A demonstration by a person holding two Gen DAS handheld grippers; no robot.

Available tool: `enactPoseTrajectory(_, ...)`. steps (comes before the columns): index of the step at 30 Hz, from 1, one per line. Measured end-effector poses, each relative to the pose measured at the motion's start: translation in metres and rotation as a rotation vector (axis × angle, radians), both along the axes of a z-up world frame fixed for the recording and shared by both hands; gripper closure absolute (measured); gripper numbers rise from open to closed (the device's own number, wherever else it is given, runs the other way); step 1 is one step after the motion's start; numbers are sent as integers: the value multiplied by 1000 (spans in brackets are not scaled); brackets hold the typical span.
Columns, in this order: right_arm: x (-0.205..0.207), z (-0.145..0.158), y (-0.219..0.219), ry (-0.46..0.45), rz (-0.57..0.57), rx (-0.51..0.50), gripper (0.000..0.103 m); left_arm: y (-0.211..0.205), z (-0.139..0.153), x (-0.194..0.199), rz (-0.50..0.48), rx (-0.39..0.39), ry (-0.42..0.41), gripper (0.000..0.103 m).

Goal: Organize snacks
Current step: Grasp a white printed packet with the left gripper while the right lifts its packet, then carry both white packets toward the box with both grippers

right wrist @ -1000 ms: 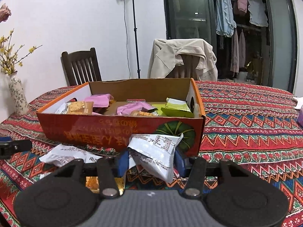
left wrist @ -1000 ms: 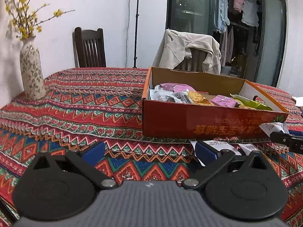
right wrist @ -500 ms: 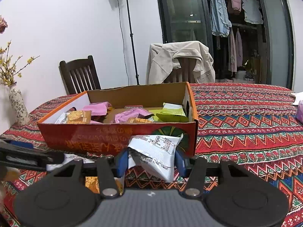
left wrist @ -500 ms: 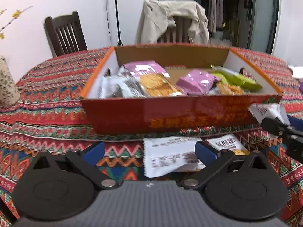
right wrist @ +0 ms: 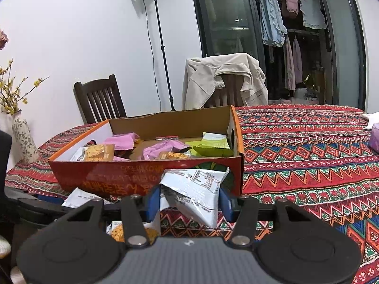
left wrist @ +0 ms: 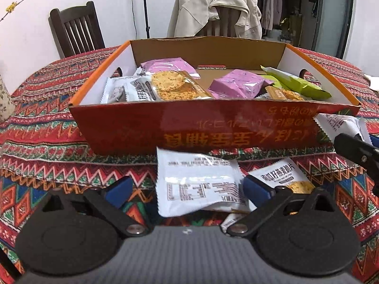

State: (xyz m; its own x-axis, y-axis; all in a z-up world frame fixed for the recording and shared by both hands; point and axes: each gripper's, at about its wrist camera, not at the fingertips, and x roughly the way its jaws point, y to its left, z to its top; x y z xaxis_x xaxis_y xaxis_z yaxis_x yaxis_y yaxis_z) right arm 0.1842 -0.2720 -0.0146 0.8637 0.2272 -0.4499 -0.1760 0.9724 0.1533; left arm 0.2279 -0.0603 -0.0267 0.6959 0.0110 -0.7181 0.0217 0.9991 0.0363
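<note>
Right claw (right wrist: 187,203) hides its white packet's (right wrist: 196,189) sides.

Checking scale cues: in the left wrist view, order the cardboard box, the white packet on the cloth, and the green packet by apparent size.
1. cardboard box
2. white packet, though nearness to the camera enlarges it
3. green packet, partly hidden and farther away, so true size is unsure

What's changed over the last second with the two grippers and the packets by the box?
The left gripper swung in from the bare patterned cloth to straddle the white face-down snack packet in front of the orange cardboard box; its jaws are closing, not yet gripping. The right gripper stayed clamped on its crumpled white packet. The box didn't move.
</note>
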Motion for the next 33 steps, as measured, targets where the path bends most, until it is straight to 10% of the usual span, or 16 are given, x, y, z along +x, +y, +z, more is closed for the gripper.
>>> enactPoseTrajectory(10, 2, -2, 3, 4, 5, -6, 52, -2, 4, -9, -29, -34, -65, 49)
enactPoseTrajectory(33, -16, 31, 7, -160, 59, 14, 52, 5, 58, -45, -47, -50, -286, 55)
